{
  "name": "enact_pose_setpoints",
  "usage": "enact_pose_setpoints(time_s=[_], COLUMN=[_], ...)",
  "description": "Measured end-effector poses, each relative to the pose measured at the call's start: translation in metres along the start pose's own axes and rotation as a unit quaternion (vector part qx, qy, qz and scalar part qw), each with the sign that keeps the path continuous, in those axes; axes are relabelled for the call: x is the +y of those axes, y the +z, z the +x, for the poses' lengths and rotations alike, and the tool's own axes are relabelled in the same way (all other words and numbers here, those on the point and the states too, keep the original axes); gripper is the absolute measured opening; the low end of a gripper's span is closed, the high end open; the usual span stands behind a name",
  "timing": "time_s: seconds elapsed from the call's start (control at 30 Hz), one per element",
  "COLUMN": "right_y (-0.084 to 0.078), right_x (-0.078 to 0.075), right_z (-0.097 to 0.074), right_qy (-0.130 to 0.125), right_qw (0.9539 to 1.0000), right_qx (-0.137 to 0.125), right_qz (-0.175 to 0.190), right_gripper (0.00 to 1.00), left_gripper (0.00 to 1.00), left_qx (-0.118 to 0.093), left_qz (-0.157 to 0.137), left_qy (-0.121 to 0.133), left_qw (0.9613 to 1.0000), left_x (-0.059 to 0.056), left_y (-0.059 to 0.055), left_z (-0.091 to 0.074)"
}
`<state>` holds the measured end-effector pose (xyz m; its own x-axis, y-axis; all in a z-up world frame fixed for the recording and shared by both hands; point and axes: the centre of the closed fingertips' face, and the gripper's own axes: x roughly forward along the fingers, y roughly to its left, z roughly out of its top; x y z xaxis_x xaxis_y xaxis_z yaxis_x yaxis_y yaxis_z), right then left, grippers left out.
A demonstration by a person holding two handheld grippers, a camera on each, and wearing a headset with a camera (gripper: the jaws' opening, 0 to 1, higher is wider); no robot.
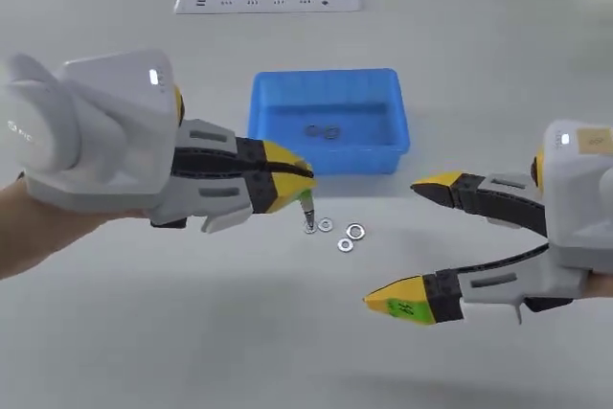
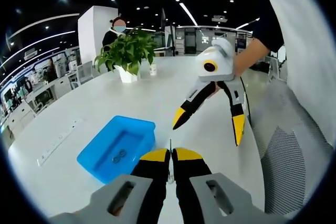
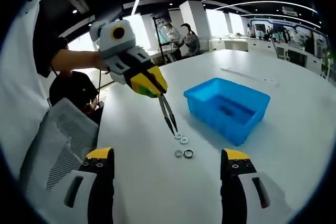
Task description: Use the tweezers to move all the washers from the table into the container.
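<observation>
the blue container [image 1: 329, 117] is sitting open on the white table [image 1: 192, 332], and two washers [image 1: 323, 131] are lying side by side on its floor; in the left gripper view they are showing only as a small dark smudge. four more washers [image 3: 189, 153] are lying loose on the table just in front of the container, close together.

the left gripper [image 1: 305, 179] is squeezing its jaws together on the upper end of the tweezers [image 3: 168, 111], so that end is being hidden between the yellow tips. in the left gripper view the tweezers are poking out as a thin sliver only. their long axis is running steeply down from the jaws to the table, and their points are resting at the nearest loose washer. the two arms are drawing close together at the points, but whether they are pinching that washer is too small to tell.

the right gripper [image 1: 390, 243] is hovering nearby with its jaws spread wide, gripping nothing. a power strip [image 1: 268, 1] is lying beyond the container.
</observation>
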<state>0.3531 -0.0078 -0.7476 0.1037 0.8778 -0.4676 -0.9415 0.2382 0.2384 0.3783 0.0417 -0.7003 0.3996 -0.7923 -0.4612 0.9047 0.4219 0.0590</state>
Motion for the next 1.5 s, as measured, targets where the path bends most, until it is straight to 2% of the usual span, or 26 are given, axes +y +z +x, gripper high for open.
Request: enact_pose_setpoints(time_s=[0.23, 0.37, 0.8, 0.97, 1.1, 1.17, 1.2, 1.27, 1.37, 1.5], right_y=[-0.002, -0.003, -0.009, -0.003, 0.006, 0.006, 0.004, 0.003, 0.003, 0.005], right_x=[0.004, 0.005, 0.007, 0.006, 0.006, 0.008, 0.009, 0.007, 0.011, 0.012], right_z=[0.001, 0.0, 0.001, 0.004, 0.017, 0.026, 0.032, 0.041, 0.057, 0.072], right_qy=[0.006, 0.009, 0.013, 0.014, 0.029, 0.044, 0.053, 0.058, 0.077, 0.087], right_qw=[0.9999, 0.9997, 0.9994, 0.9994, 0.9994, 0.9989, 0.9978, 0.9959, 0.9926, 0.9883], right_qx=[0.001, 0.002, 0.013, 0.008, 0.004, 0.017, 0.03, 0.042, 0.055, 0.064], right_qz=[0.014, 0.024, 0.03, 0.03, 0.016, -0.006, -0.026, -0.055, -0.076, -0.108], right_gripper=[0.84, 0.84, 0.82, 0.81, 0.77, 0.73, 0.71, 0.63, 0.5, 0.46], left_gripper=[0.07, 0.07, 0.07, 0.07, 0.07, 0.07, 0.07, 0.07, 0.07, 0.07], left_qx=[0.0, 0.01, 0.008, 0.008, 0.01, 0.01, 0.01, 0.011, 0.011, 0.012], left_qz=[0.003, 0.013, 0.005, -0.001, -0.003, -0.006, -0.006, -0.006, -0.007, -0.008], left_qy=[-0.006, -0.007, -0.01, -0.013, -0.014, -0.013, -0.013, -0.013, -0.014, -0.015], left_qw=[1.0, 0.9998, 0.9999, 0.9999, 0.9998, 0.9998, 0.9998, 0.9998, 0.9998, 0.9998], left_x=[-0.003, -0.003, -0.006, -0.007, -0.007, -0.007, -0.007, -0.007, -0.007, -0.007], left_y=[-0.001, -0.006, -0.008, -0.009, -0.01, -0.01, -0.011, -0.011, -0.011, -0.011], left_z=[0.002, 0.004, 0.007, 0.006, 0.005, 0.004, 0.004, 0.004, 0.004, 0.004])
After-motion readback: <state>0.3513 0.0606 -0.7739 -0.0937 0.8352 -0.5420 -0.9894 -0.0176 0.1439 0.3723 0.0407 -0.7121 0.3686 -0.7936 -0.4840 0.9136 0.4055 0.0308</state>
